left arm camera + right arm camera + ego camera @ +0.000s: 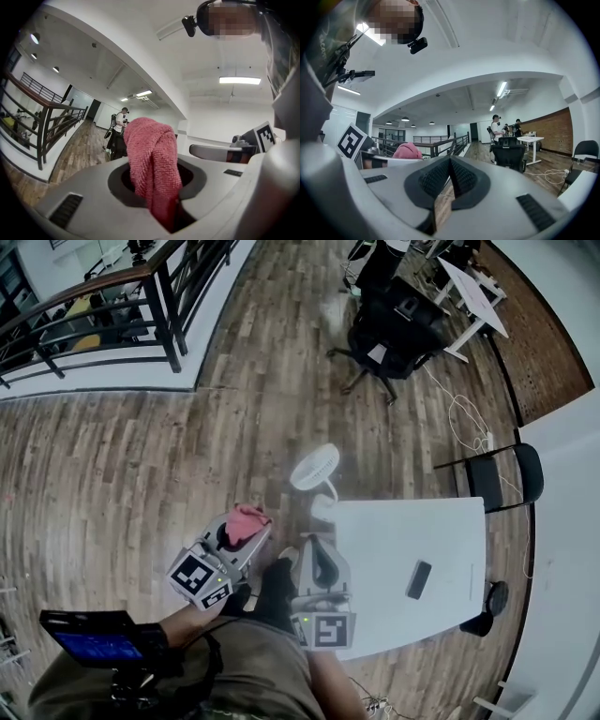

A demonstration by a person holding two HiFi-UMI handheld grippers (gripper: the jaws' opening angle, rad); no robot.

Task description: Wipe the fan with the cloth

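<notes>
Looks like the approach step: left gripper [246,532] pinches the cloth [248,518], right gripper [315,544] is closed on nothing. Fan [315,468] sits at the table [412,531] corner ahead, so next the cloth has to reach it.

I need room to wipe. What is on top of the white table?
A small white fan stands at the table's far left corner, and a dark flat object lies toward the right. The right gripper covers the near left edge, so anything there is unseen.
</notes>
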